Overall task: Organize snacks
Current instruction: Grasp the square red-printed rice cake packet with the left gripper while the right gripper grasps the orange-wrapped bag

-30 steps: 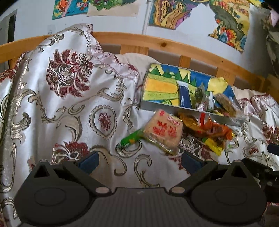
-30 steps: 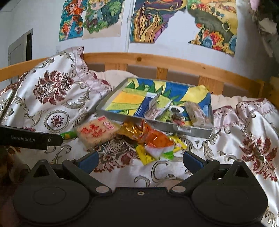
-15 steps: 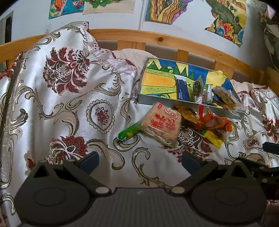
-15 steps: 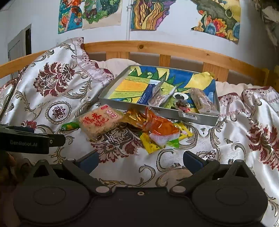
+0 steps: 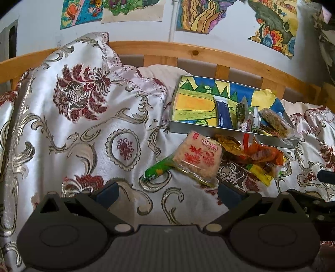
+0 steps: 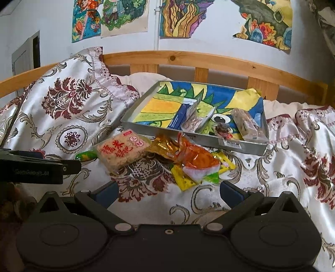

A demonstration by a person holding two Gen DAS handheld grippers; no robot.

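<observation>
Bedroom, patterned bedspread over a bed with a wooden rail: your sorting surface.

Nearest: your left gripper and right gripper, both spread wide and holding nothing, each hovering over bare cloth short of the snacks, placed to reach in.

Next: loose snacks heaped on the cloth, awaiting sorting. Rice cake packet lies flat, overlapping a green wrapper; beside it an orange packet sits on yellow sachets.

Beyond: metal tray lined with a bright drawing, touching the pile's far edge. It holds a blue bar and a few other wrapped snacks, likely the ones already sorted.

Farthest: wall with children's drawings.
</observation>
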